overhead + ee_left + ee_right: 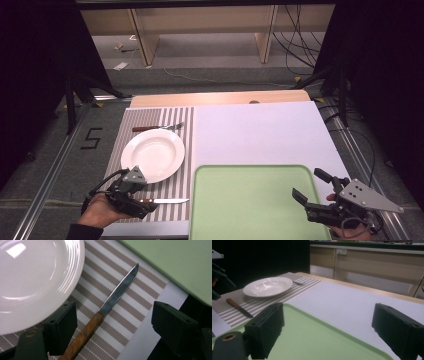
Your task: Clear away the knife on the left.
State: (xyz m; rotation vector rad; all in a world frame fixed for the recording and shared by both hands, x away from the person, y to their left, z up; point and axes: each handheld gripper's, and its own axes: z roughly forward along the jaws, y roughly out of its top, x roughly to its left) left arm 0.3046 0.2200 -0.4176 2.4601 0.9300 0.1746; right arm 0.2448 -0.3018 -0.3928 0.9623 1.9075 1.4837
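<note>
The knife (165, 201) lies flat on the striped placemat (150, 120) at the near left of the table (260, 130), just near of the white plate (152, 155) and apart from it. Its long axis runs left to right: wooden handle to the left, blade pointing right toward the green tray (255, 200), the tip stopping short of the tray's edge.

The left hand-held gripper (112, 322) sits over the handle end. In the left gripper view the handle (82, 337) passes between the two black jaws, closer to the left jaw, with clear gaps on both sides. The jaws stand wide and no pad touches the wood. They straddle the handle roughly across its length, which I judge suitable for a pinch on the handle once they are lowered and closed.

The right hand-held gripper (311, 192) is at the near right corner of the tray, well apart from the knife, jaws also wide and empty. The left hand is plainly the nearer one for this pickup.

A fork (160, 128) lies on the placemat at the far side of the plate, untouched.

Risk noted: the plate rim is close beside the left jaw, so a drift to that side could knock it.
</note>
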